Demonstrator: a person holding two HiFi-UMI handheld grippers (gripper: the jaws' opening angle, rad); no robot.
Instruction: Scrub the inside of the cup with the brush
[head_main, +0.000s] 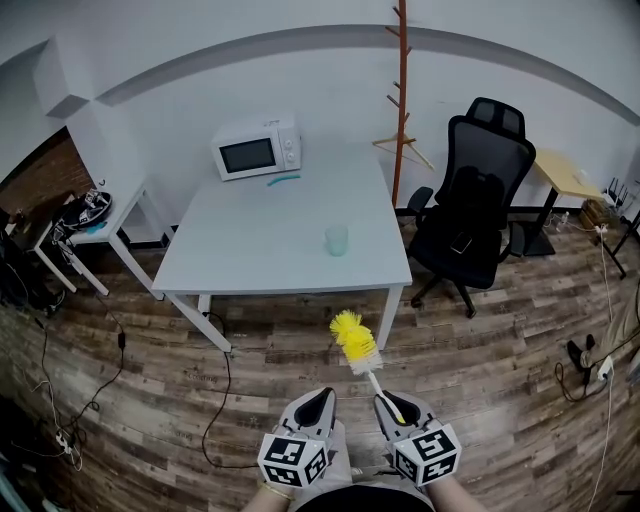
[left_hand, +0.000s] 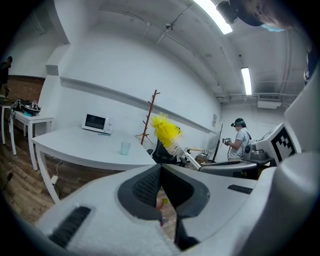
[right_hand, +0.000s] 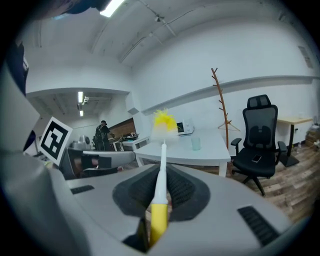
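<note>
At the near edge of the head view, left tongs (head_main: 316, 398) and right tongs (head_main: 396, 405) sat side by side over the wood floor (head_main: 480, 340), well short of the table (head_main: 230, 255). State: left tongs were clenched shut with nothing between them. The right tongs were clamped on the brush (head_main: 353, 340) handle, just above its yellow end. White shaft ran up and away, with the yellow bristle head tilted slightly left, toward the table. The cup (head_main: 336, 240) stood upright on the table, right of centre, nearer the near edge, well apart from the brush. A microwave (head_main: 257, 148) sat at the far left of the table, with a small teal item (head_main: 284, 180) just in front. A black office chair (head_main: 475, 200) stood right of the table, and a wooden coat stand (head_main: 402, 100) at its far right corner. Another person (left_hand: 242, 142) showed in the background of the left gripper view.
</note>
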